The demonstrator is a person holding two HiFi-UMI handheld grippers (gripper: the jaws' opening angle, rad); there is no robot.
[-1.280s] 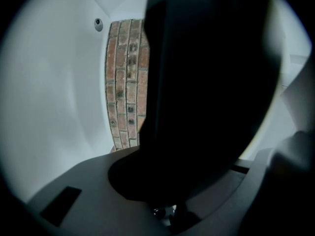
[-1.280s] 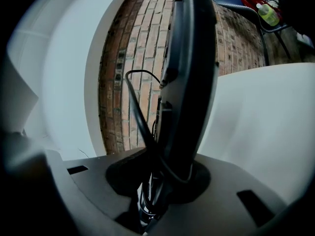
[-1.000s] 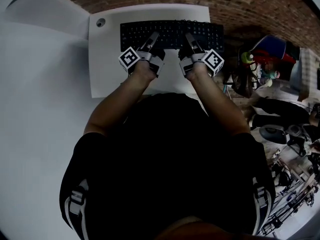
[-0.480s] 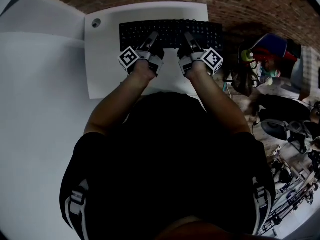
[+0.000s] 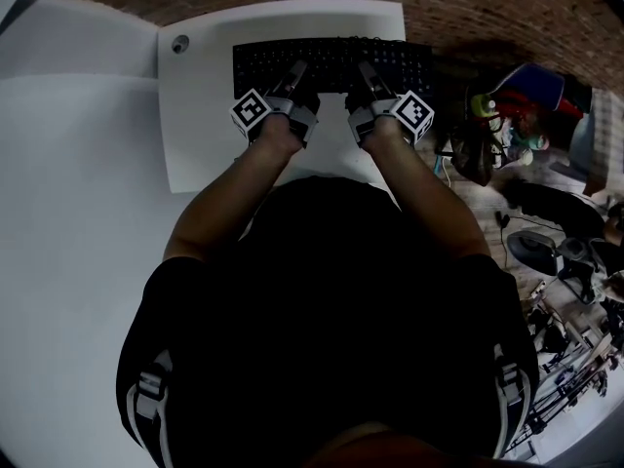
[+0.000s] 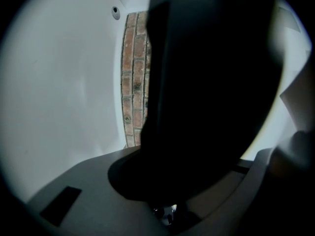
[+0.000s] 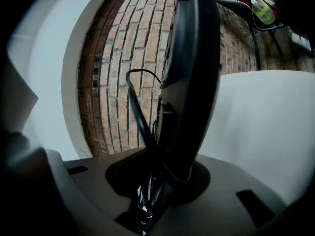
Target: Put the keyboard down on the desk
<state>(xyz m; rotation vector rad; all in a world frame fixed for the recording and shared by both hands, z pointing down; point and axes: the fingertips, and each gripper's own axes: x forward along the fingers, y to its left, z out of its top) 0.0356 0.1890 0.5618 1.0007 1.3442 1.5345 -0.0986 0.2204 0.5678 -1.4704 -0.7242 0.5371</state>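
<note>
1. Left gripper [image 5: 298,72] has its jaws clamped on the keyboard [image 5: 331,58].
2. Right gripper [image 5: 368,72] pinches it too, with a cable [image 7: 140,107] alongside.
3. Keyboard spans the desk's [image 5: 200,115] far edge, possibly touching it.

dim, fisheye-warped frames with dark corners and blurred foregrounds.

Left of desk [image 5: 195,135] free (clutter [image 5: 507,115] crowds right).

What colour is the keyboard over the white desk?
The keyboard is black, with black keys. The head view shows it best.
</note>
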